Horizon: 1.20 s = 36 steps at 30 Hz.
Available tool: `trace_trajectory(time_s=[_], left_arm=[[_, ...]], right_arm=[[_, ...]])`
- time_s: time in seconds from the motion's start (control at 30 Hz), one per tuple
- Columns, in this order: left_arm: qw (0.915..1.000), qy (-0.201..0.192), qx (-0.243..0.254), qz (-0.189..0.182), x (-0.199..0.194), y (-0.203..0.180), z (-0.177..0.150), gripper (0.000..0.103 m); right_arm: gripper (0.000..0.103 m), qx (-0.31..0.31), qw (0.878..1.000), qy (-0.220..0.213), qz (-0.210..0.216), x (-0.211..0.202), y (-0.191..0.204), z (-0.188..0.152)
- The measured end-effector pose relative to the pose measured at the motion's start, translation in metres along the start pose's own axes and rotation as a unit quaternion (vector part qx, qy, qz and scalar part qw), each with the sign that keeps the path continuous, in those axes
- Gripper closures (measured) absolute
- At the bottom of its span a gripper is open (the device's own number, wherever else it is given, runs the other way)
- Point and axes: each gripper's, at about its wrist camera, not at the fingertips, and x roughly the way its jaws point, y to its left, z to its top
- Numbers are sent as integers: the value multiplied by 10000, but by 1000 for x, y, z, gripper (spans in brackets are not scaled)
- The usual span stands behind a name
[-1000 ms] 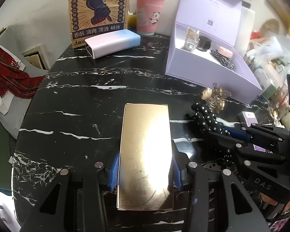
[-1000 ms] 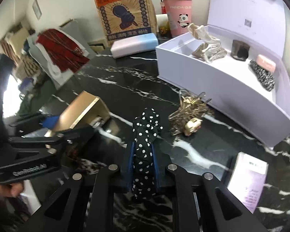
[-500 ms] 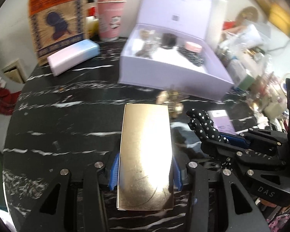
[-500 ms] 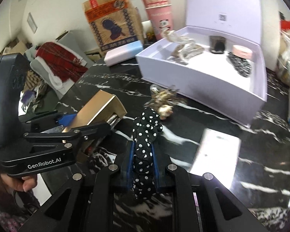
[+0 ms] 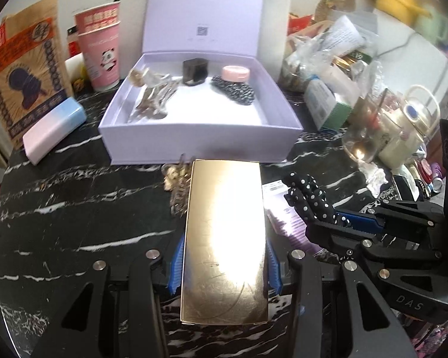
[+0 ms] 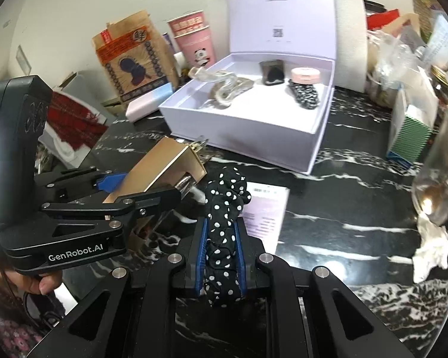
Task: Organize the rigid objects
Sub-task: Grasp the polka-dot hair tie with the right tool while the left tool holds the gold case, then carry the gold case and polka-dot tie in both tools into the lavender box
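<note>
The purple box (image 5: 200,140) has come closer. My left gripper (image 5: 224,265) squeezes the gold box (image 5: 224,232), pointing far. My right gripper (image 6: 221,256) pinches the dotted scrunchie (image 6: 224,208).

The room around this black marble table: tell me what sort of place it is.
Probably a lived-in home, not a lab: the marble table is crowded with a snack bag, pink paper cups and an open lilac gift box of hair accessories.

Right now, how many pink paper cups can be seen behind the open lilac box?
2, stacked: the lower cup with a panda stands left of the lilac box; the upper cup sits nested inside it.
</note>
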Motion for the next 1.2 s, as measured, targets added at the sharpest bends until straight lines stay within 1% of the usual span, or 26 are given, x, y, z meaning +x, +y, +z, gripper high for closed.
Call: trace_trajectory(time_s=[0.37,0.53,0.77,1.2], left_arm=[[9997,-95,220,10,-4,-12,18,59],[9994,-219,264,1,-8,-15,29,59],[9984,-432,370,39,-14,-18,48,59],[9965,-649,524,19,-12,-20,81,59]], right_arm=[[86,-25,9999,-125,-26,-11,-5,11],[86,-92,9997,-210,-15,-11,-8,20],[86,-168,9994,-304,-15,-13,-12,36],[86,-327,9977,-582,-116,-17,-20,72]])
